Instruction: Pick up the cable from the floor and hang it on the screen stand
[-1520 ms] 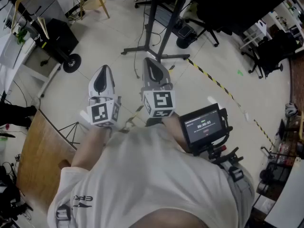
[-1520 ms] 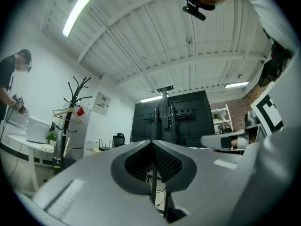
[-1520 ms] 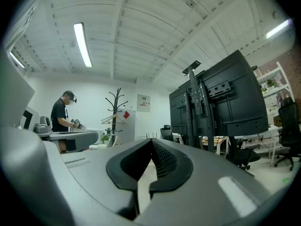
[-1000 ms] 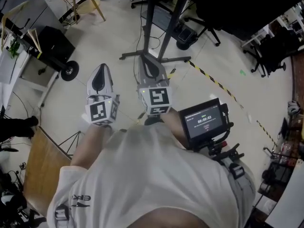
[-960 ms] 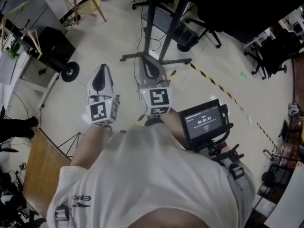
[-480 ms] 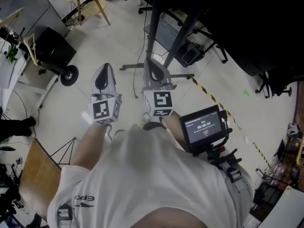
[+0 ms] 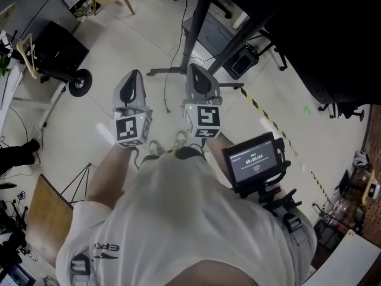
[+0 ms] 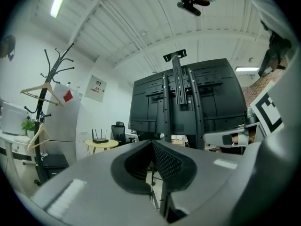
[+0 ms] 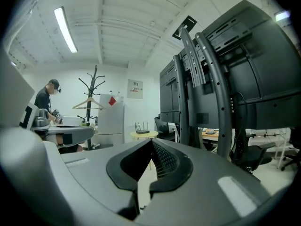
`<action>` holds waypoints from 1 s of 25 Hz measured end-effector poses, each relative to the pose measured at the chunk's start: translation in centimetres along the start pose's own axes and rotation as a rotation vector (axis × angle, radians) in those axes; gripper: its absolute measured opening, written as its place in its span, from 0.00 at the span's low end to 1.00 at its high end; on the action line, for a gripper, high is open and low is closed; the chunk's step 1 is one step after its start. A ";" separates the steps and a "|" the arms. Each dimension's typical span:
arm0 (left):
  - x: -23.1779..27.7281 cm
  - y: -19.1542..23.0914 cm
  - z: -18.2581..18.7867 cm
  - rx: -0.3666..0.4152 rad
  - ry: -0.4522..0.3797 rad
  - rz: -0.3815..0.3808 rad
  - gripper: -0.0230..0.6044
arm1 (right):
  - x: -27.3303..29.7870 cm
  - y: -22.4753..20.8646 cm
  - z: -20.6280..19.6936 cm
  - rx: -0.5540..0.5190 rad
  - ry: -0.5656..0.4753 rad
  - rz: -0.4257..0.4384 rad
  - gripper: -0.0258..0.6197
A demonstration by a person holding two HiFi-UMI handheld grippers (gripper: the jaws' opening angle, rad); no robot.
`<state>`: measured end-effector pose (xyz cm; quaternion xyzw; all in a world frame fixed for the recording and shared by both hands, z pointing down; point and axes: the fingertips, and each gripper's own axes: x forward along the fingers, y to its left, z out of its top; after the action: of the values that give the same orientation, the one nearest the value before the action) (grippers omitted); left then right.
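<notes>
Both were held out in front of the person: the left gripper (image 7: 132,79) and the right gripper (image 7: 198,75), each with its jaws pressed together on nothing. The screen stand (image 7: 200,16) stood right ahead of them. Seen from above, a thin cable (image 7: 167,91) lay on the floor by the stand's foot, between the two grippers, untouched.

wear: white short-sleeved T-shirt (image 7: 178,219), dark sleeve print | left gripper (image 7: 133,76), right gripper (image 7: 195,70): grey shells, black-and-white marker cubes (image 7: 131,130)
</notes>
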<state>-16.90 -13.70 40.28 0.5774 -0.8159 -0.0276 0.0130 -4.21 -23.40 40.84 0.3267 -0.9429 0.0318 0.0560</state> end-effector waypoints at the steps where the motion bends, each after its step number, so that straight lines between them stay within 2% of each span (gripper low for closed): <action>1: 0.3 0.2 -0.7 -0.001 0.015 -0.006 0.04 | 0.4 -0.1 -0.5 0.000 0.011 -0.004 0.06; 6: 2.9 1.4 -4.6 0.008 0.054 -0.036 0.04 | 3.4 -0.5 -4.2 -0.022 0.063 -0.011 0.06; 10: 5.1 3.0 -10.5 0.008 0.122 -0.038 0.04 | 6.3 -0.7 -9.8 -0.037 0.129 -0.007 0.06; 14: 6.3 2.8 -15.6 0.000 0.166 -0.036 0.04 | 7.7 -2.0 -14.7 -0.052 0.171 -0.005 0.06; 17: 7.4 3.7 -21.3 -0.004 0.205 -0.033 0.04 | 9.8 -2.3 -20.1 -0.047 0.208 -0.002 0.06; 25: 9.3 5.4 -37.0 0.016 0.242 -0.046 0.04 | 13.3 -1.8 -36.3 -0.043 0.280 0.036 0.06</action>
<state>-23.18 -21.82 77.49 0.5952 -0.7951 0.0486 0.1061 -10.39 -29.51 78.52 0.3010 -0.9320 0.0579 0.1935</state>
